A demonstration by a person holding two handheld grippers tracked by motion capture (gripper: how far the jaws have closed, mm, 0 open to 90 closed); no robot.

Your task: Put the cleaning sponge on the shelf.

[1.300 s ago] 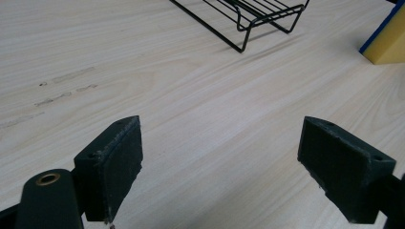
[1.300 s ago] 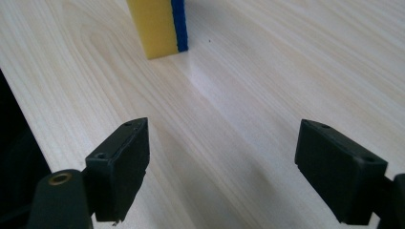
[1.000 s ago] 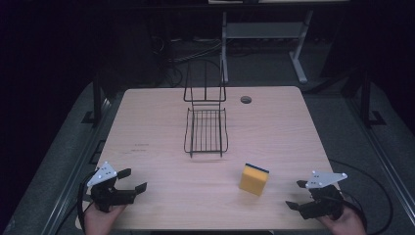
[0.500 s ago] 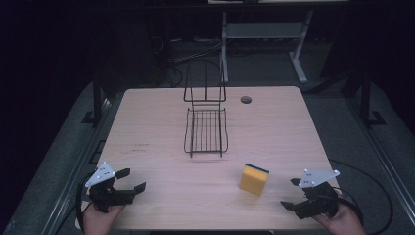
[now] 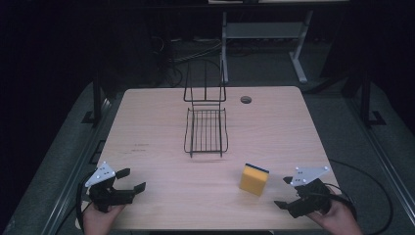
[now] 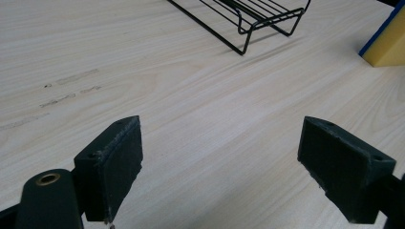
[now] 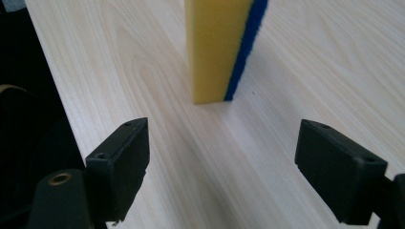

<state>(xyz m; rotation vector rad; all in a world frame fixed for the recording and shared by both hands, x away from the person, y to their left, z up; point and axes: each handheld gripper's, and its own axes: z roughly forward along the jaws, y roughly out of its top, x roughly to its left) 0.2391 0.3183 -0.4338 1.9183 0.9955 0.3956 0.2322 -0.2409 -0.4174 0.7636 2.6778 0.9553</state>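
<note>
Right gripper point(image 5: 284, 192): jaws wide, empty, near the sponge point(image 5: 254, 179), whose top is cut off in the right gripper view. Left gripper point(image 5: 131, 179): jaws wide, empty.

A light wood-grain table point(image 5: 147, 127) with rounded corners stands in a dark room. A round cable hole point(image 5: 245, 100) sits near its far right edge, and faint scuff marks point(image 5: 142, 148) show on the left part of the top. The floor point(image 5: 274, 68) around it is grey. Beyond the far edge, a white metal frame point(image 5: 293, 44) stands at the right, with loose cables point(image 5: 181, 49) lying on the floor to its left. Dark rails point(image 5: 386, 147) run along both sides. The background is nearly black.
</note>
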